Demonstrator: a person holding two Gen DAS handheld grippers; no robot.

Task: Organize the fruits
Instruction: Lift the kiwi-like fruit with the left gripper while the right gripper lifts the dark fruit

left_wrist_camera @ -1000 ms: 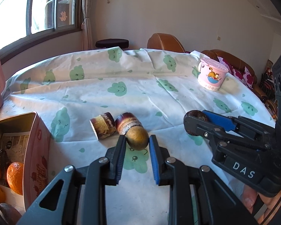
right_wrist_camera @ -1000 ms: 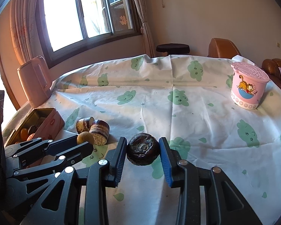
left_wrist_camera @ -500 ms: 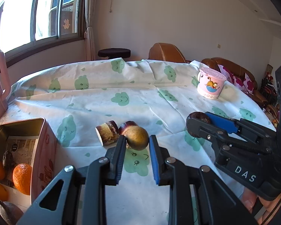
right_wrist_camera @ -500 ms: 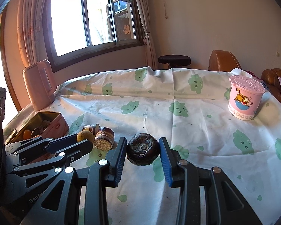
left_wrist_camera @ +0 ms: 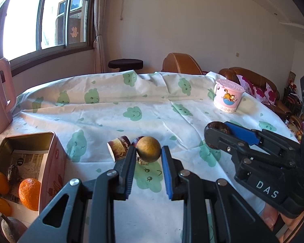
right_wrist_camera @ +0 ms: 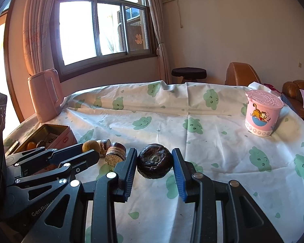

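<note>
Second sugarcane piece [left_wrist_camera: 136, 141] mostly hidden behind round brown fruit [left_wrist_camera: 148, 149]. Tin box [left_wrist_camera: 50, 156] cut off at frame's left edge; dark item inside [left_wrist_camera: 12, 174] too dim to identify. Print on paper lining unreadable. Pink jug [left_wrist_camera: 0, 99] cropped at left.

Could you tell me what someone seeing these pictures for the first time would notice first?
Most striking are the two held fruits: the left gripper clamps a small round tan fruit, and the right gripper clamps a dark wrinkled round fruit, both above the white cloud-print tablecloth. At the table's left edge an open pink tin box holds oranges; a pink lidded cartoon-cat cup stands far right.
</note>
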